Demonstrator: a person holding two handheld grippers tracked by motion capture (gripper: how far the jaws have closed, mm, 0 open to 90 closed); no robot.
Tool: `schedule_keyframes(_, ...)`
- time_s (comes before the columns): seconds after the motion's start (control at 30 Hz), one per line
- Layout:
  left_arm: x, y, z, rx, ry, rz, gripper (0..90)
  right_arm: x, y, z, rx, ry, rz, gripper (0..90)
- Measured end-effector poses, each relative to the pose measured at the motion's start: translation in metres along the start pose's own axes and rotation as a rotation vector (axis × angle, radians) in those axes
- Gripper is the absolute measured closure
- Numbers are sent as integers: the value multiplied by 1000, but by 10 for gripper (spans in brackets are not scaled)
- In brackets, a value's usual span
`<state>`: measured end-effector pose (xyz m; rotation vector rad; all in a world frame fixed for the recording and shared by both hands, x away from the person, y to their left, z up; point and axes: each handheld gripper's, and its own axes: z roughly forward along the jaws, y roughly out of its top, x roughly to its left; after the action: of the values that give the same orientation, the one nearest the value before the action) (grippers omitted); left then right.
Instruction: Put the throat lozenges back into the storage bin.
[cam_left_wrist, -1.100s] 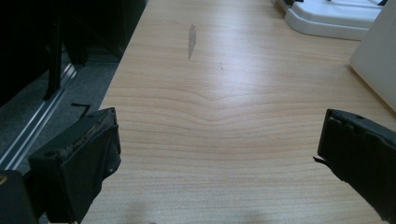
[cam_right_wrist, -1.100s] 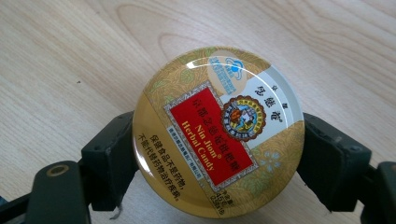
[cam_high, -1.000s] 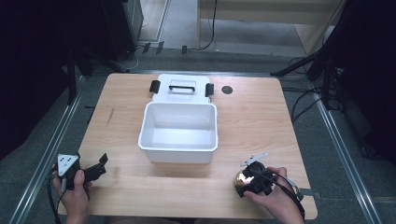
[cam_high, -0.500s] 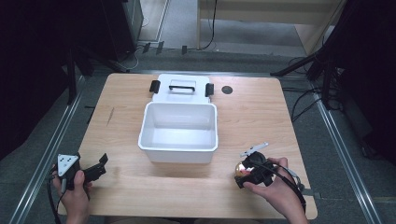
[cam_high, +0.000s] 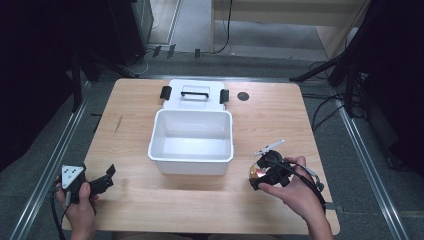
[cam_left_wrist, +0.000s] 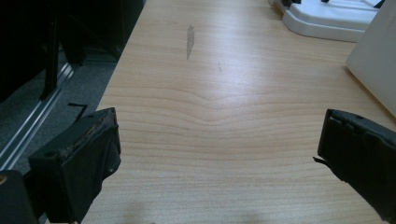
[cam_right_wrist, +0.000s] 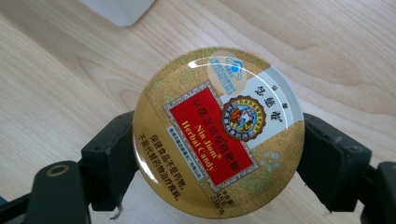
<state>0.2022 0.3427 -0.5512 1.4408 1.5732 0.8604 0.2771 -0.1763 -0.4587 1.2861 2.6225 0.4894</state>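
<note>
lifting off the table (cam_high: 150, 210) at five o'clock, the right gripper (cam_high: 261, 175) now pinches the candy tin (cam_right_wrist: 218, 131) higher and nearer the bin (cam_high: 191, 145) at centre, likely its goal; left gripper (cam_high: 102, 181), seven o'clock, spread, idle.

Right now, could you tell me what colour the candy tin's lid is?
Gold with a red label, candy tin, clearest in the right gripper view.

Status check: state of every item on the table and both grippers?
Candy tin: lid on, gripped at its rim, off the table.
Right gripper: shut on the tin.
Left gripper: open, nothing between the jaws.
White bin: open, empty, upright.
Bin lid: off, lying flat behind the bin.
</note>
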Motion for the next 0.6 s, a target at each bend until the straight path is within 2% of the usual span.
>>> schedule_keyframes(0.27, 0, 0, 0, 0, -1, 4, 0, -5, 13, -3, -3, 18, -3, 206)
schedule_keyframes(0.6, 0, 0, 0, 1, -3, 4, 0, -11, 32, -7, 6, 4, -19, 206)
